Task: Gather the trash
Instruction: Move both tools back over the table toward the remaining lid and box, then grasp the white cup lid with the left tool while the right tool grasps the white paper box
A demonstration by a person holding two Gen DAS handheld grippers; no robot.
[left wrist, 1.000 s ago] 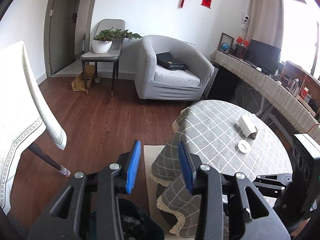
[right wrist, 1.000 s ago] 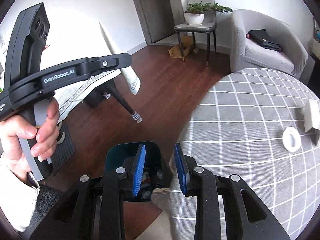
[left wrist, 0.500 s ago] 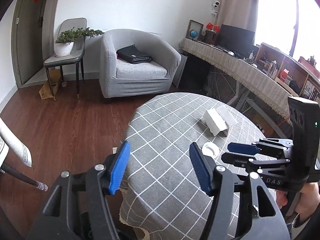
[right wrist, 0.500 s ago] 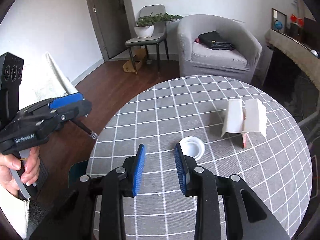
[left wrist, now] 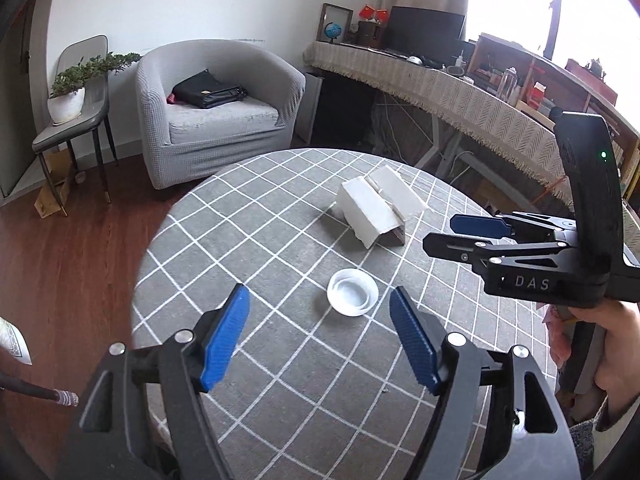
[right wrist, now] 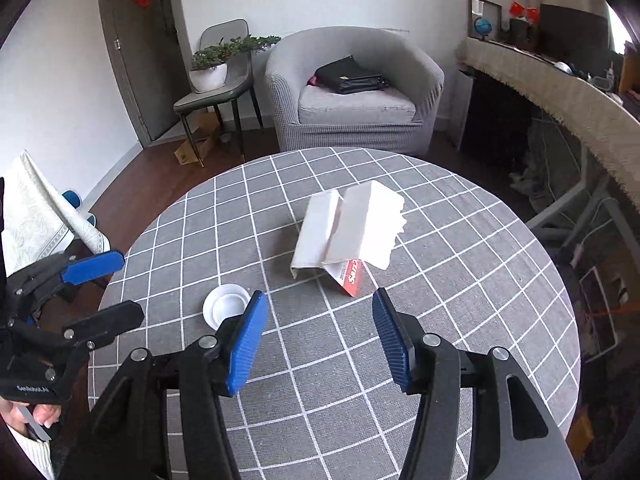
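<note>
A torn-open white carton [left wrist: 376, 210] [right wrist: 346, 232] with a red printed side lies on the round table with the grey checked cloth [left wrist: 248, 240] [right wrist: 460, 288]. A small white lid [left wrist: 353, 292] [right wrist: 225, 305] lies nearer the front. My left gripper [left wrist: 320, 336] hovers above the table just short of the lid, its jaws opening and empty. My right gripper [right wrist: 318, 340] hangs over the table in front of the carton, its jaws also opening with nothing between them. Each gripper shows in the other's view, the right gripper [left wrist: 476, 236] at right, the left gripper [right wrist: 98, 292] at left.
A grey armchair [left wrist: 216, 112] with a black bag [left wrist: 208, 90] stands beyond the table. A chair with a potted plant [left wrist: 76, 88] is at the back left beside a door [right wrist: 132, 52]. A long covered desk [left wrist: 460, 92] with a monitor runs along the right. Wooden floor [left wrist: 72, 248] lies left.
Both grippers swung from the dark bin beside the table to above the tabletop, facing the lid and carton. Both sets of jaws have spread wider.
</note>
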